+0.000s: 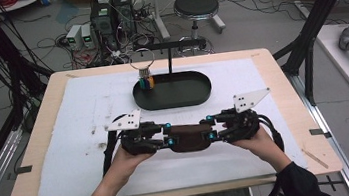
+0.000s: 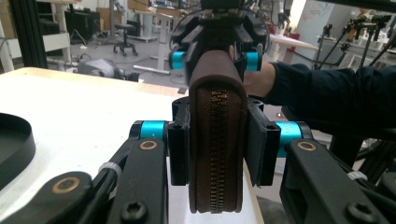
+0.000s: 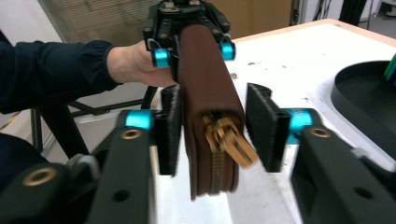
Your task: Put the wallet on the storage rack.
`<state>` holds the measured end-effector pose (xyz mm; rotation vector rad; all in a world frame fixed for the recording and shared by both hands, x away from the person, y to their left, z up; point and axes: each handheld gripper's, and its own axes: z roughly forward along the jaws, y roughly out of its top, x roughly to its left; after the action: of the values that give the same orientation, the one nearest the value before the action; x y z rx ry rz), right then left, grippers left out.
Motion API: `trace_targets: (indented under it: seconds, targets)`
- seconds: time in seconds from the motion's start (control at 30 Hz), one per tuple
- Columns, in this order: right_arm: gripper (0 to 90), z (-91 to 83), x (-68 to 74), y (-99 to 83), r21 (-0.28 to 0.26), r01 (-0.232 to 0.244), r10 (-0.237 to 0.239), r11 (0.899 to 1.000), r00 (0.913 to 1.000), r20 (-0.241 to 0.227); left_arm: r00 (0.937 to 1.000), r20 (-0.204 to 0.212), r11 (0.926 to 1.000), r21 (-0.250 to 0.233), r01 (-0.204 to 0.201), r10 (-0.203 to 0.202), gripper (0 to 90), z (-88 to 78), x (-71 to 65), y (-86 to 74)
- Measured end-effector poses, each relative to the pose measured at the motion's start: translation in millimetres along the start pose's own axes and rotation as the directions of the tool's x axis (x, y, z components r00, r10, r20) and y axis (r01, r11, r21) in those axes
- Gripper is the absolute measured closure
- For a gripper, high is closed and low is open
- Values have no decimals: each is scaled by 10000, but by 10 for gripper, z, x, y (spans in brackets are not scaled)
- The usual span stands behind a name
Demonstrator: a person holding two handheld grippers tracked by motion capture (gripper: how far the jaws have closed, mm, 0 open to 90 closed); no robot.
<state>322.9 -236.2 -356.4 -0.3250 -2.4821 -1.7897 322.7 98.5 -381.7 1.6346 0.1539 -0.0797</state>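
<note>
Both tongs are meeting at a brown zip wallet (image 1: 189, 137) near the black tray (image 1: 171, 91): left tongs (image 1: 166, 135) clamping one end, right tongs (image 1: 210, 128) standing parted around the other.

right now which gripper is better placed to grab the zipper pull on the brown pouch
Right. The zipper pull sticks out at the right gripper end of the brown pouch, between its open jaws; the left gripper clamps the other end.
</note>
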Motion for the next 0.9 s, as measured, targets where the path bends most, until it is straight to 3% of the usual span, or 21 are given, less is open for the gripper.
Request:
trace_targets:
  seconds: [0.13, 0.57, 0.67, 0.77, 0.9]
  targets:
    - [548, -4, -33, -33, -41, -236, 236, 9997, 9997, -67, 10000, -32, 9994, -339, 12, -13, 660, -37, 11, 14]
    - [649, 1, -8, -27, -299, -12, 6, 9996, 9998, -178, 10000, -64, 9987, -500, -21, 18, 631, -37, -7, 21]
    - [661, 2, 1, -28, -218, 50, -51, 9998, 10000, -53, 9993, -355, 9985, -532, 121, -140, 544, -53, 2, 27]
    - [666, -2, -5, -38, -287, 30, -27, 9996, 10000, 84, 9969, -768, 9997, -230, 128, -145, 442, -87, 19, 33]
    - [668, -29, -21, -35, -441, 82, -62, 9990, 9990, 452, 9907, -1363, 9995, 323, 14, 30, 372, -149, 7, 44]
